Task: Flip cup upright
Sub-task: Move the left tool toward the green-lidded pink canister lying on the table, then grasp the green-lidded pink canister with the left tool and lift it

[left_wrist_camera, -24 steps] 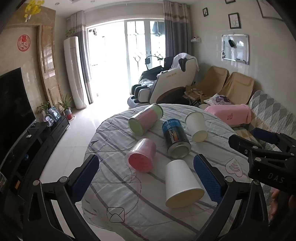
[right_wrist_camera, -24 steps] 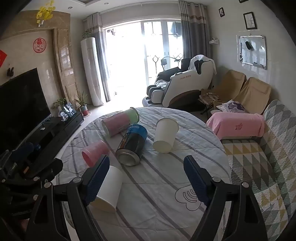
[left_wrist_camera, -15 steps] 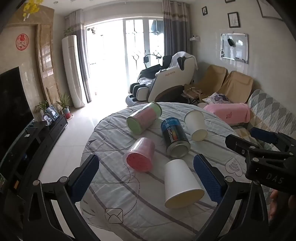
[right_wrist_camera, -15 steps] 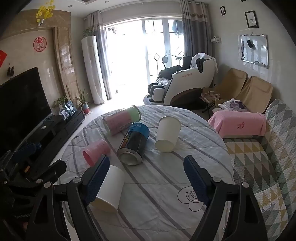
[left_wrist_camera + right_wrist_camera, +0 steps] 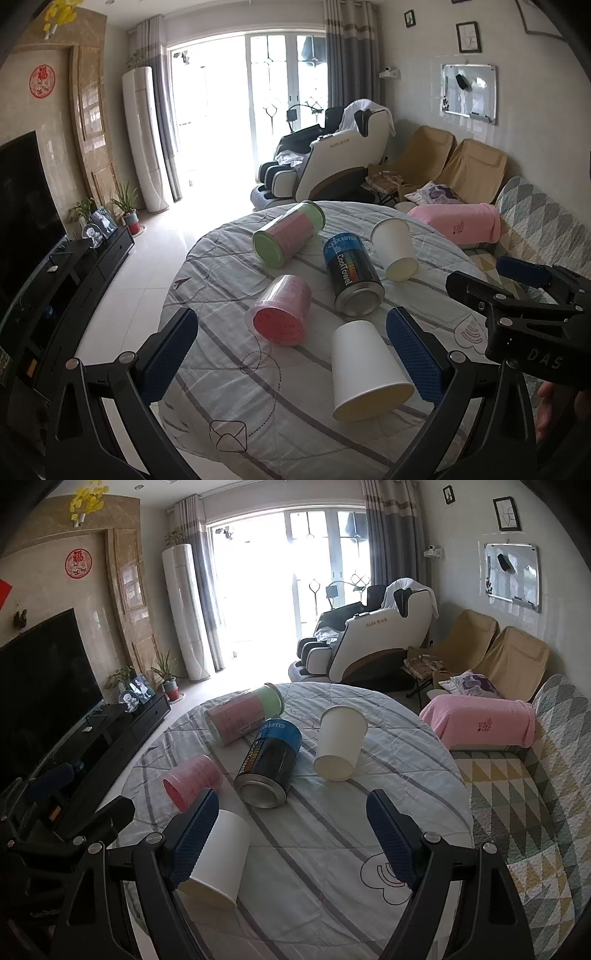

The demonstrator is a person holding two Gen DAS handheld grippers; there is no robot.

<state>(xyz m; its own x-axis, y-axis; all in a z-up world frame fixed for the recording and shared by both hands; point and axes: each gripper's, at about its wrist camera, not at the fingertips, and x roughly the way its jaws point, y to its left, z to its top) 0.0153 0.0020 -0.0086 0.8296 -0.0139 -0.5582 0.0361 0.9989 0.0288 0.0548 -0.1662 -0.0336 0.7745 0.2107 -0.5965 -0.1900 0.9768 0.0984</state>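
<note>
Left wrist view first: the left gripper [image 5: 291,350] is spread wide with nothing between the blue pads, hovering over the near edge of the round table [image 5: 221,266]. Just ahead and a bit to its right lies the near white paper cup [image 5: 365,373], on its side with the mouth facing the camera, right beside the right-hand pad but not touching as far as I can tell. Past it is a pink cup [image 5: 282,310], also tipped over, then a blue-and-black can [image 5: 351,277], a pink and green canister [image 5: 288,238], and a second white cup [image 5: 397,247], all lying down.

Over on the right wrist cam, the right gripper [image 5: 291,834] is just as wide open and holding nothing. The near white cup [image 5: 218,860] sits by its left pad, partly tucked behind it, and the far white cup [image 5: 340,742] is well ahead, roughly centered between the fingers.

So progress-wise, basically nothing is done yet. Every cup in sight is on its side, no grab has happened. Which cup is the target I honestly can't say; the near white one looks the easiest reach for either claw.
</note>
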